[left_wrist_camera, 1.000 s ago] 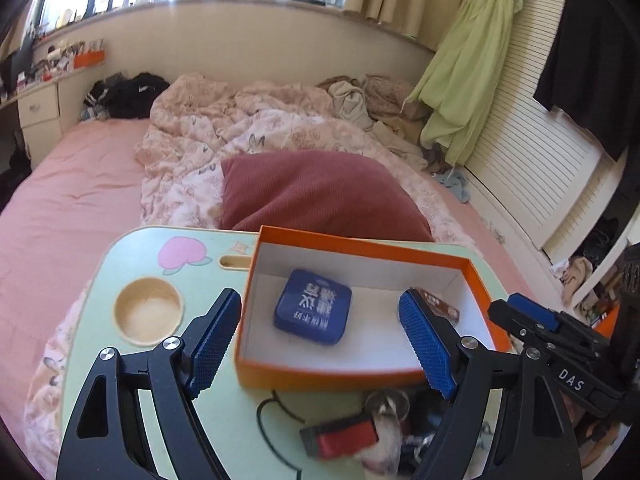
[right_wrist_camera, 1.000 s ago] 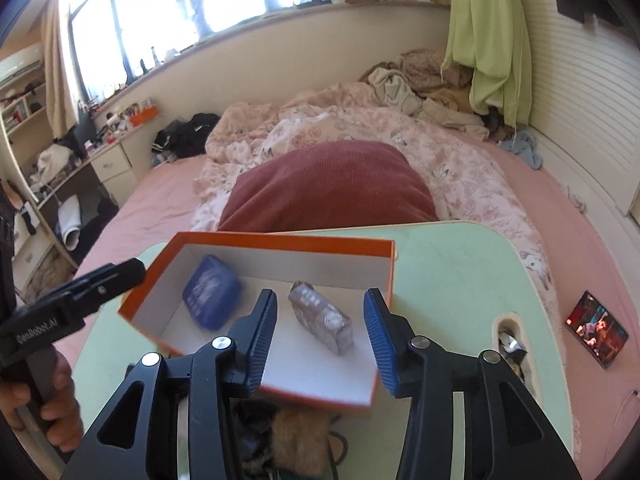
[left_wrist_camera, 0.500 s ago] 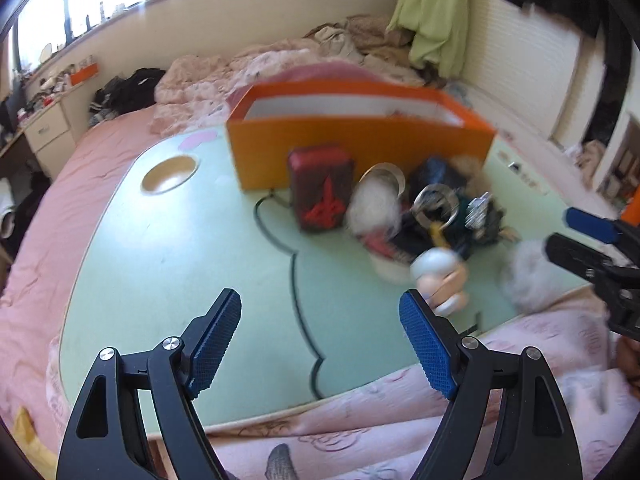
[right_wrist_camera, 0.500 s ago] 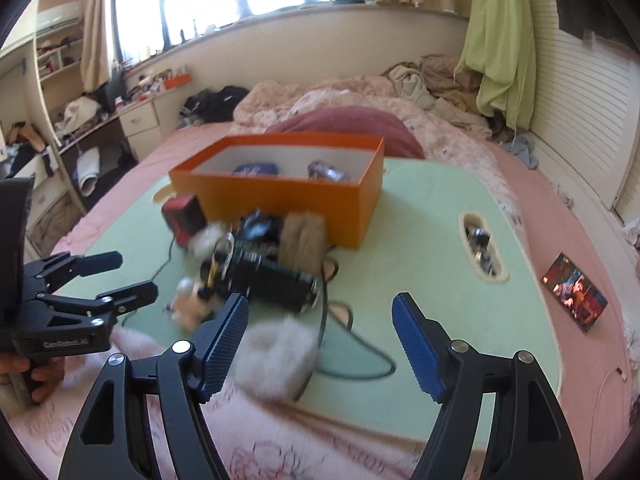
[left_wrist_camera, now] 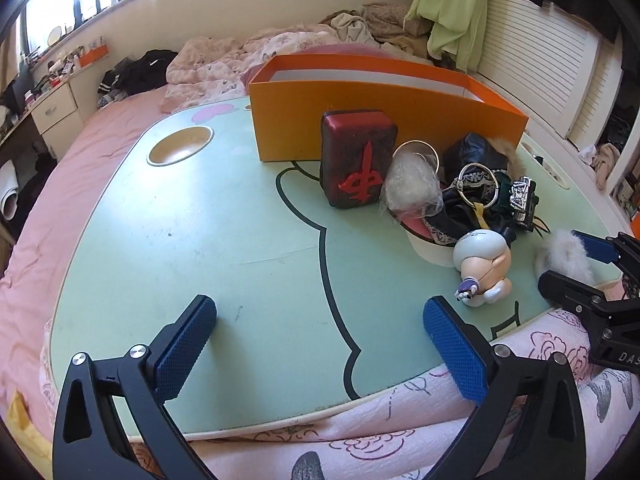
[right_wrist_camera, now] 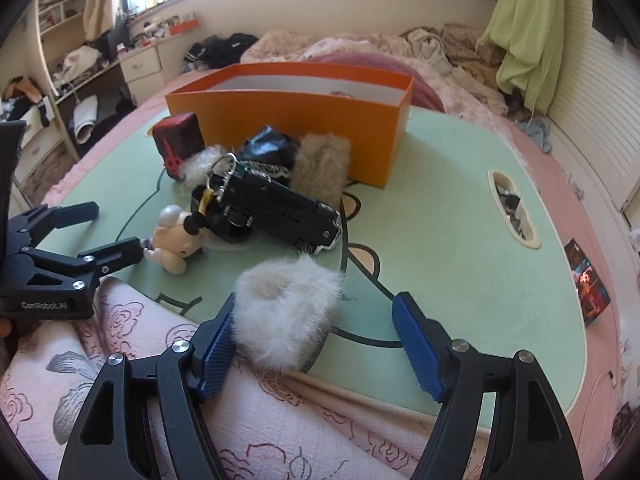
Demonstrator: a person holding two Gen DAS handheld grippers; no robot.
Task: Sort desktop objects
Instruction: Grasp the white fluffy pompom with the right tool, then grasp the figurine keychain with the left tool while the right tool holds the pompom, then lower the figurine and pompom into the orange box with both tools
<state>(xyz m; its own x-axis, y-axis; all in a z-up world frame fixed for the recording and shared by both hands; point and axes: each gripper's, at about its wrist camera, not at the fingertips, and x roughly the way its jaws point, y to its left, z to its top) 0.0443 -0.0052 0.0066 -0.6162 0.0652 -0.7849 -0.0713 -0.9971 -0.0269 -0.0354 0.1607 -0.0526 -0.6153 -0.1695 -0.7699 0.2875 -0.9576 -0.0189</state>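
1. My left gripper (left_wrist_camera: 320, 332) has just spread fully wide, nothing between its jaws, over bare green table (left_wrist_camera: 208, 240).
2. My right gripper (right_wrist_camera: 312, 340) is released; a white fur puff (right_wrist_camera: 286, 312) brushes its left pad.
3. The orange box (left_wrist_camera: 384, 108) sits at twelve o'clock; contents hidden.
4. Red tile (left_wrist_camera: 356, 164), figurine (left_wrist_camera: 482, 266) and black clutter (right_wrist_camera: 272, 208) crowd before it.

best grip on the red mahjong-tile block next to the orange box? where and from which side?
Take the red mahjong-tile block by its two short side faces, coming from above and the near side. It stands upright, leaning back against the orange box, so front-to-back is blocked. A white fluff ball crowds its right face, so that finger has little room. The left gripper, open and empty, looks better placed.
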